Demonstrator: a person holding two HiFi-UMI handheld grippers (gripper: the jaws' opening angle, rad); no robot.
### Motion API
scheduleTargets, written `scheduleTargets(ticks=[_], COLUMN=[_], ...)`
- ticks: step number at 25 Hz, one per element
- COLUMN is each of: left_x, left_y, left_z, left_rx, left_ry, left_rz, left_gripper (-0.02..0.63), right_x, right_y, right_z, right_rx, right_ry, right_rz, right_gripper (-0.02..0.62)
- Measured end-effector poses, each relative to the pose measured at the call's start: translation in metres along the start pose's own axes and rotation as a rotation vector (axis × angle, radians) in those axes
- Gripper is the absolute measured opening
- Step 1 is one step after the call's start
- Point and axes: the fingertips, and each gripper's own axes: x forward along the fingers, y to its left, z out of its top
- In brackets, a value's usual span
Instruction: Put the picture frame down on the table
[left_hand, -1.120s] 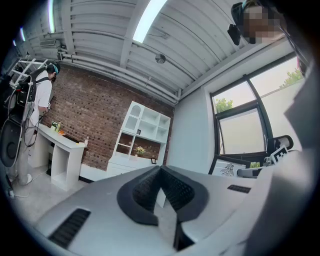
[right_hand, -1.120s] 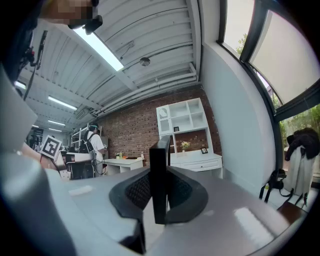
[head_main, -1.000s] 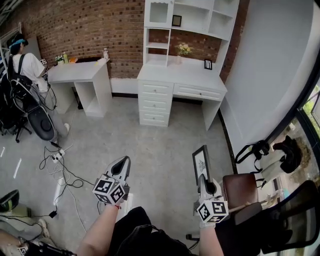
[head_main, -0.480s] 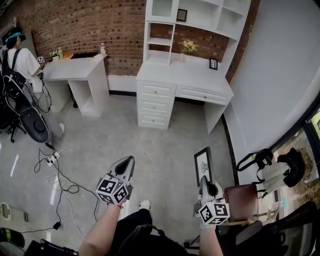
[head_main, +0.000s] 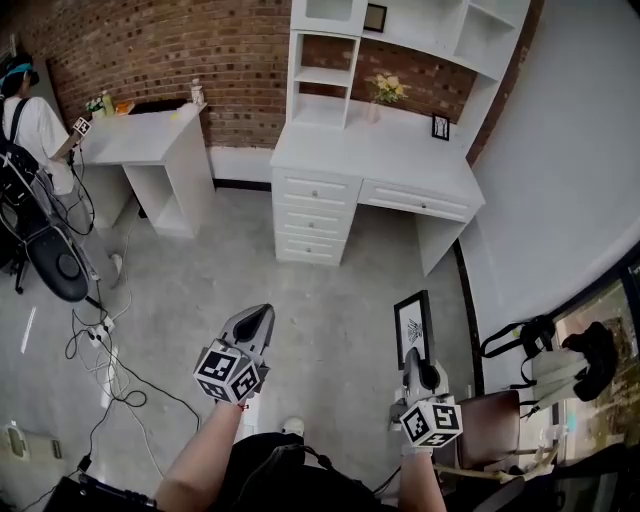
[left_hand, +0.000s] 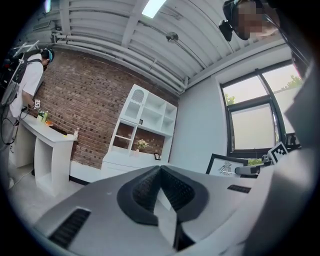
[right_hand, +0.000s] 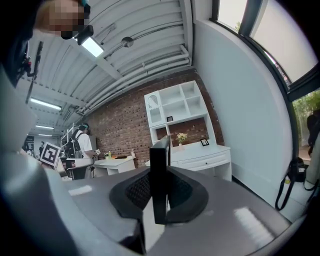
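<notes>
A black picture frame (head_main: 412, 327) with a white drawing stands upright in my right gripper (head_main: 411, 358), which is shut on its lower edge. Seen edge-on in the right gripper view, the picture frame (right_hand: 160, 175) sits between the dark pads (right_hand: 182, 192). The frame (left_hand: 227, 165) also shows at the right of the left gripper view. My left gripper (head_main: 258, 323) is shut with nothing in it, its jaws meeting at the tip (left_hand: 160, 169). A white desk (head_main: 380, 155) with drawers and a shelf unit stands ahead against the brick wall, well beyond both grippers.
On the white desk are a flower vase (head_main: 382, 92) and a small black frame (head_main: 441, 126). A second white table (head_main: 140, 135) stands at the left, with a person (head_main: 25, 115) beside it. Cables (head_main: 105, 345) lie on the floor. A brown chair (head_main: 488, 430) is at my right.
The view has drawn closer to the white desk. Both grippers keep their pose, the right one still holding the frame.
</notes>
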Motion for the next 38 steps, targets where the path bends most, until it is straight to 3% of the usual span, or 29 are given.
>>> scheduleTargets(ticks=[9,19,38], left_x=[0.056,0.116,0.290], left_y=[0.039,0.059,0.110], left_z=[-0.001,-0.006,0.013], left_rx=[-0.010,-0.014,-0.027], left_ry=[0.011,0.030,0.019], left_rz=[-0.031,-0.019,0.109], left_gripper=[0.000,0.000,0.000], right_x=[0.060,0.112,0.319], right_y=[-0.010,-0.058,-0.150], right_z=[-0.007,0.001,0.037], right_rx=[0.033,0.034,0.031], right_ry=[-0.002,0.007,0.052], right_rz=[-0.028,-0.063,0.071], right_gripper=[0.043,0.043,0.043])
